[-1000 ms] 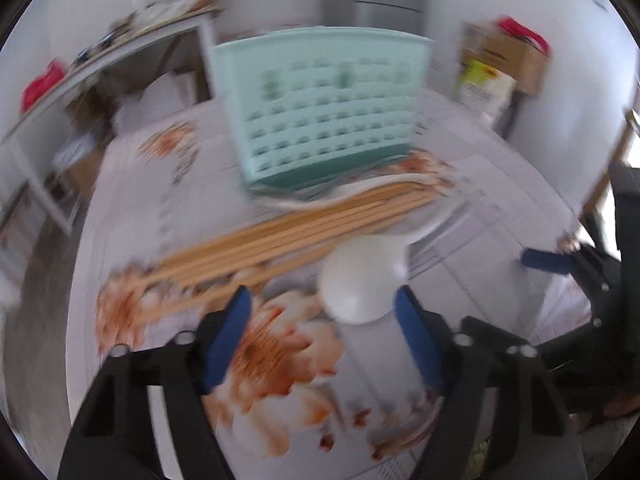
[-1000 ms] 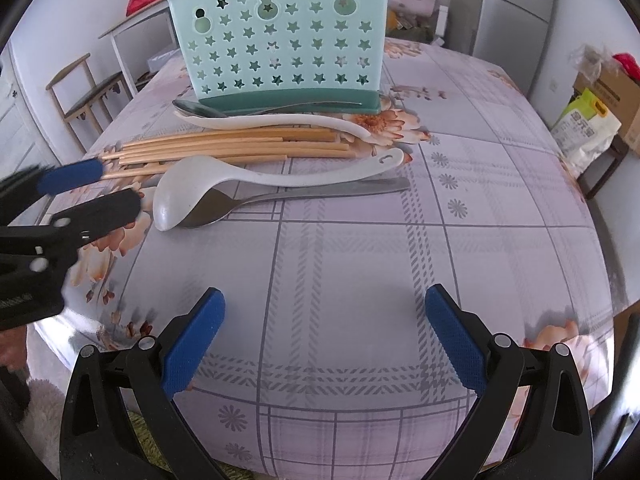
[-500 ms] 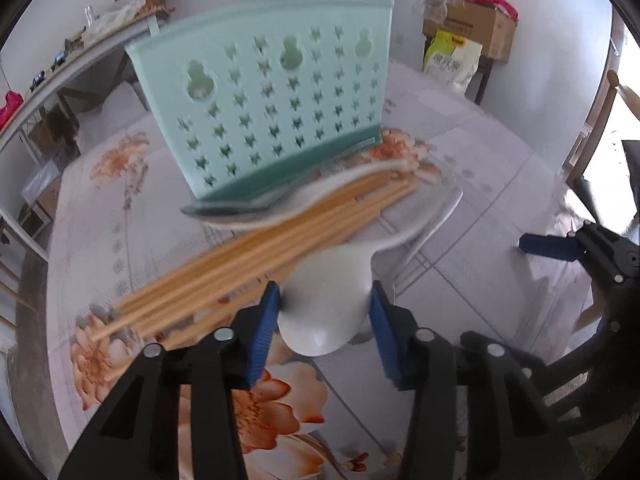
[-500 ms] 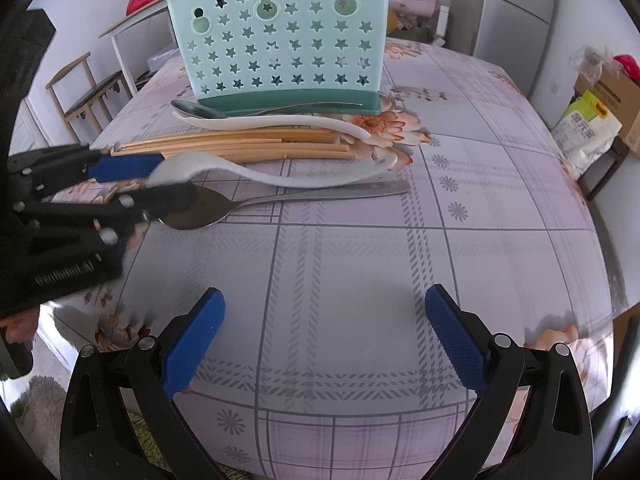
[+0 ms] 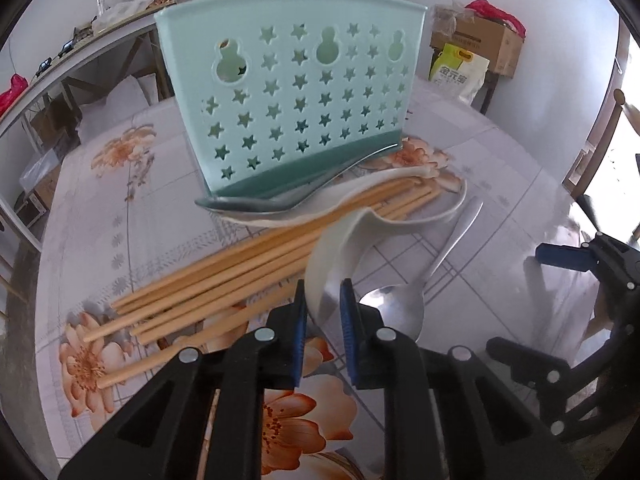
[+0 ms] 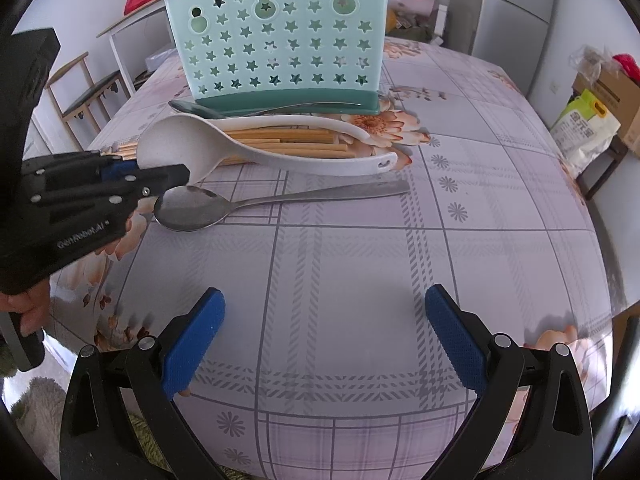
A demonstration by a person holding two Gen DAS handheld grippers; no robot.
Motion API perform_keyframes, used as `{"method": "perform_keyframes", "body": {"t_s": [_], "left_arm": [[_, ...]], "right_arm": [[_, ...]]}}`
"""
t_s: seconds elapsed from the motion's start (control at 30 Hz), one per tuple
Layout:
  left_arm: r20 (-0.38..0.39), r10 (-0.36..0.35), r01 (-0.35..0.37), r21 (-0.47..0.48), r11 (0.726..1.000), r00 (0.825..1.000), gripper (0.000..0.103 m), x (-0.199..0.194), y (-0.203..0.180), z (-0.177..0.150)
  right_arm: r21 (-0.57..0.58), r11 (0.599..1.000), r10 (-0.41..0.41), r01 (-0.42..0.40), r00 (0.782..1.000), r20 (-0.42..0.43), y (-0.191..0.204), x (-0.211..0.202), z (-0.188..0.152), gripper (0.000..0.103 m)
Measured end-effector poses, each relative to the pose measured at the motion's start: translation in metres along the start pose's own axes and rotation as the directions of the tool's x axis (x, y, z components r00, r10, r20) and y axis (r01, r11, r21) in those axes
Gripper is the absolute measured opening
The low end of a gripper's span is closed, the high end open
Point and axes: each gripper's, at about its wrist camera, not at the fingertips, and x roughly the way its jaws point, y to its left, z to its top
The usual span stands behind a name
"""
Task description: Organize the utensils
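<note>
A: From the left wrist view, what did the left gripper (image 5: 323, 308) have?

B: The bowl of the white ladle (image 5: 340, 248), tipped on edge between the blue pads, with the jaws closing on it. That view hid how the rest of the ladle lay.

A: And the right wrist view?

B: It showed the whole ladle (image 6: 248, 148) — bowl raised at the left gripper (image 6: 176, 174), long handle running right across the chopsticks (image 6: 292, 142), its far end on the tablecloth (image 6: 360, 280). It also showed a hand (image 6: 24, 312) on the left tool, which the left camera never caught.

A: The metal spoon?

B: Flat on the cloth just below the ladle (image 6: 188, 208), bowl by the left gripper's tip. From the left wrist it sat just right of the pads (image 5: 400, 308).

A: The right gripper?

B: Spread wide over bare cloth (image 6: 324, 340), nothing between its pads. The left camera only caught it at the far right edge (image 5: 580, 264).

A: The holder?

B: The mint star-holed utensil holder (image 5: 288, 96) stood upright behind the chopsticks (image 5: 224, 280) — a second metal spoon (image 5: 256, 203) and another white spoon (image 5: 280, 220) lay at its base.
</note>
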Motion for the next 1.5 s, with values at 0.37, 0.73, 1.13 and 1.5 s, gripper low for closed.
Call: {"method": "perform_keyframes", "body": {"t_s": [0.37, 0.73, 1.13, 1.5], "left_arm": [[0.136, -0.08, 0.092, -0.085, 0.992, 0.987, 0.004, -0.041, 0.006, 0.008], [0.308, -0.039, 0.113, -0.226, 0.968, 0.95, 0.004, -0.118, 0.038, 0.018], [0.338, 0.057, 0.053, -0.307, 0.95, 0.939, 0.004, -0.146, 0.07, 0.01], [0.356, 0.097, 0.03, -0.334, 0.942, 0.929, 0.004, -0.159, 0.082, 0.013]], "right_arm": [[-0.012, 0.999, 0.045, -0.045, 0.998, 0.035, 0.0, -0.009, 0.001, 0.095], [-0.384, 0.922, 0.035, 0.045, 0.979, 0.2, 0.066, -0.028, -0.004, 0.052], [-0.578, 0.799, -0.042, 0.167, 0.974, 0.223, 0.112, 0.002, 0.0, 0.034], [-0.546, 0.828, -0.039, 0.127, 0.985, 0.169, 0.117, 0.011, 0.019, 0.028]]}}
